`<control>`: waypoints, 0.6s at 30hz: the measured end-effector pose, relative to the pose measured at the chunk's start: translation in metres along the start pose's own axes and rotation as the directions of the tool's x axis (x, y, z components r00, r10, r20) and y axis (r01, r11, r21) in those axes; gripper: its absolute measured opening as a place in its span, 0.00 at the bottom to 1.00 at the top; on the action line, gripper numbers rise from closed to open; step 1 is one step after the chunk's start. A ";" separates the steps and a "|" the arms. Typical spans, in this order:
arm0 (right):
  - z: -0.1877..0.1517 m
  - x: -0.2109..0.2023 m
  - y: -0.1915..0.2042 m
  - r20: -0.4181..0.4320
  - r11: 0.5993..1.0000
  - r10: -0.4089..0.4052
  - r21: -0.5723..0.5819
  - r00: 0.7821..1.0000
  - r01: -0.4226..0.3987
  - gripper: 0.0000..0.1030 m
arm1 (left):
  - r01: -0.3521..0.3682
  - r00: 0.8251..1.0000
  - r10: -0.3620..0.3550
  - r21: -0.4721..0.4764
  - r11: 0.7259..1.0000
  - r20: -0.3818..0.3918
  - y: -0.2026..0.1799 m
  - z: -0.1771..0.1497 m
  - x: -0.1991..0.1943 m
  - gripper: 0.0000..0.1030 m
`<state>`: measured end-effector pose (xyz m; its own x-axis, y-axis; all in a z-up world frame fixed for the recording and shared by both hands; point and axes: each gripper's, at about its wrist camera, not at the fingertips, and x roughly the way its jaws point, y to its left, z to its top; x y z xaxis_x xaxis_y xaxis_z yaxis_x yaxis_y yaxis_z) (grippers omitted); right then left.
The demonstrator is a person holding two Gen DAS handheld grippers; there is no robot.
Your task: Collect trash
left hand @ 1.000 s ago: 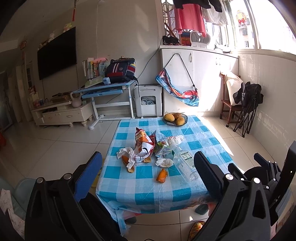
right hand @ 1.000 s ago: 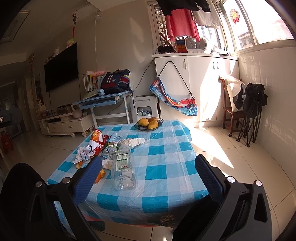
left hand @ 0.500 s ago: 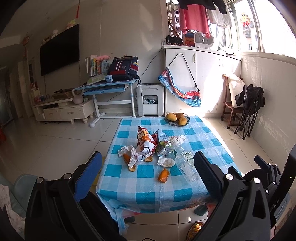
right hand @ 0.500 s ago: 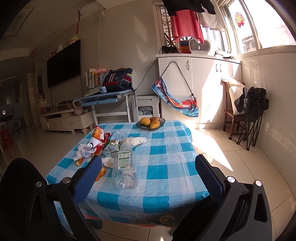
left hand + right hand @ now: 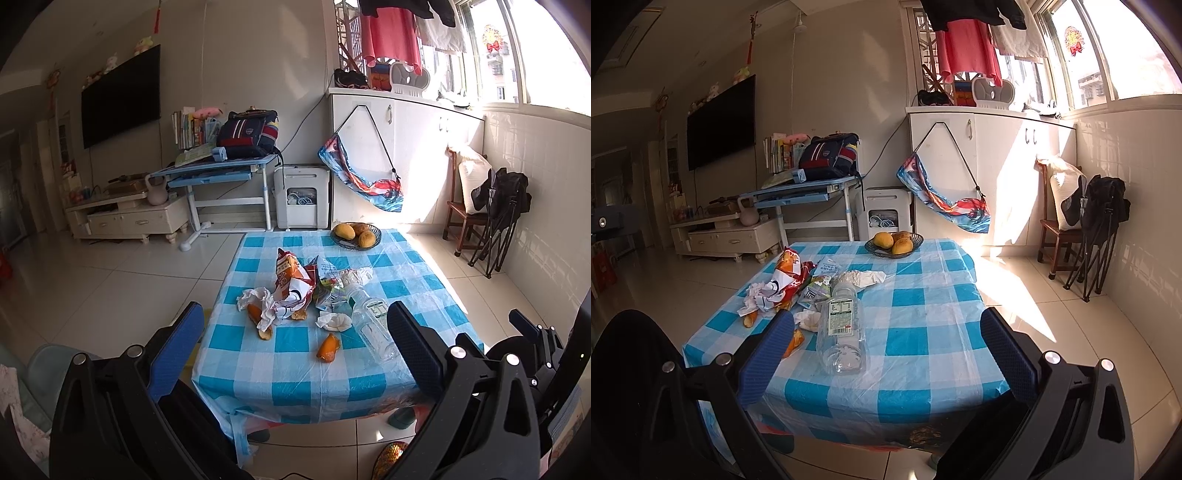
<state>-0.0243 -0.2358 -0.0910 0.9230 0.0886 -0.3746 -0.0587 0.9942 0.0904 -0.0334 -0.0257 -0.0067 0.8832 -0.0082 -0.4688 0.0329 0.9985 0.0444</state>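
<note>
Both tongs — left gripper and right gripper — gape wide and empty; ahead, the slick bottle could roll off the table if nudged.

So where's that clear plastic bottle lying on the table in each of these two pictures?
Left wrist view: the bottle lies right of centre, just left of the right finger, at the trash pile's right edge.
Right wrist view: the bottle lies left of centre, near the table's front edge, right of the left finger.
Shared landmark: the fruit bowl at the table's far side, beyond the bottle in both.
</note>
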 end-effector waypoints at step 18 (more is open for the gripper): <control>0.000 0.007 0.015 -0.030 0.998 0.023 -0.051 0.999 -0.024 0.94 | -0.041 0.999 0.039 -0.060 0.997 -0.036 0.034 -0.013 0.020 0.93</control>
<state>-0.0190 -0.2203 -0.0916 0.9095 0.1127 -0.4001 -0.1002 0.9936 0.0522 -0.0209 0.0088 -0.0254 0.8667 0.0328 -0.4978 -0.0317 0.9994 0.0106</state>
